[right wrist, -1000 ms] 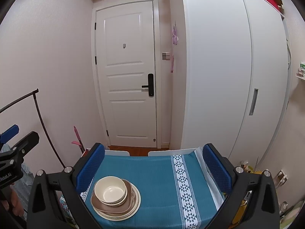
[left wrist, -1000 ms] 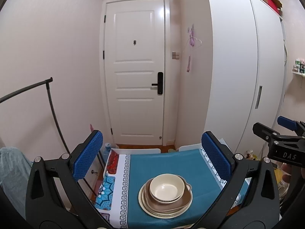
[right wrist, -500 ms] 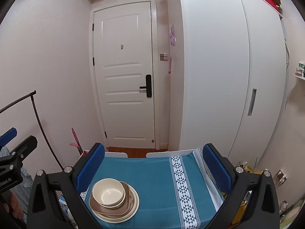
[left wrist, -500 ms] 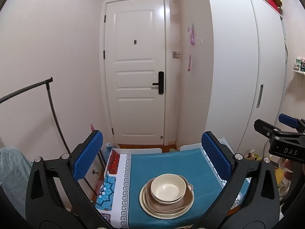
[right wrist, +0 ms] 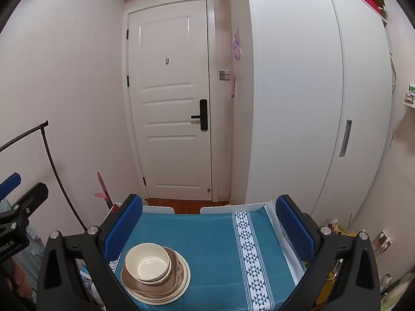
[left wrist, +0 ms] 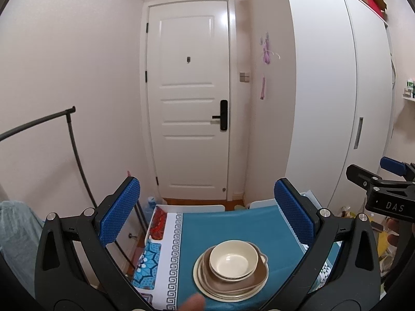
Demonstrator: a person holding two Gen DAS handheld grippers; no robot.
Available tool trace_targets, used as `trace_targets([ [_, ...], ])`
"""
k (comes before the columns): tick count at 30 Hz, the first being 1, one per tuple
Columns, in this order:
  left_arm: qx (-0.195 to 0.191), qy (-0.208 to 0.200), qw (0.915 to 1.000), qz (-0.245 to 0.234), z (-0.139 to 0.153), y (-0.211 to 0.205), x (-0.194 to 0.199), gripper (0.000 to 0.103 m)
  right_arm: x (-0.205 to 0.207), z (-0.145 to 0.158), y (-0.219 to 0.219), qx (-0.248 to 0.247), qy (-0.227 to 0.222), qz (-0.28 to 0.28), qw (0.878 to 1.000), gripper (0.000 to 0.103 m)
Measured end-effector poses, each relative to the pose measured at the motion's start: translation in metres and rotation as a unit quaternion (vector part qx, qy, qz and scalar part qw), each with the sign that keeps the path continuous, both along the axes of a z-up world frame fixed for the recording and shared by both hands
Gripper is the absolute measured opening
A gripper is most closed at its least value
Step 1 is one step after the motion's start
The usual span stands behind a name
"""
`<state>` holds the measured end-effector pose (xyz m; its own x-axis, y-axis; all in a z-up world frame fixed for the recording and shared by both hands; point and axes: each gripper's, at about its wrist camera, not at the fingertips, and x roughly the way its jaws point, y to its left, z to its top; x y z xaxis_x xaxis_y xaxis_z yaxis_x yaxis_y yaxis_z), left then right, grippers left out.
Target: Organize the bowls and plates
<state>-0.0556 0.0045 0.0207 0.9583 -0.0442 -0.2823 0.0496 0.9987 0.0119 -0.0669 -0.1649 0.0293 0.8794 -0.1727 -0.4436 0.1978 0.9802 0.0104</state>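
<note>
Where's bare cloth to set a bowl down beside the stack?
Free: teal cloth between the stack and the triangle stripe, and behind the stack toward the table's far edge. Tighter: left of the stack, near the key-pattern border and table edge.

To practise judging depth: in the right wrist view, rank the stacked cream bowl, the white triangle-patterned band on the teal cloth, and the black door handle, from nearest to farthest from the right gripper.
1. Cream bowl on the stacked plates, lower left, by the right gripper's left finger.
2. White triangle-patterned band, right of centre; close to the bowl in nearness.
3. Black door handle, far across the room.
</note>
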Motion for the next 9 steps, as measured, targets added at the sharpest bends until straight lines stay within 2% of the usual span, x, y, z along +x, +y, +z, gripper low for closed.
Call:
trace_targets([
  [9, 0.012, -0.004, 0.9999, -0.003, -0.003, -0.004, 0.012, 0.103, 0.008, -0.004, -0.001, 0.003, 0.005, -0.001, 1.0, 0.102],
])
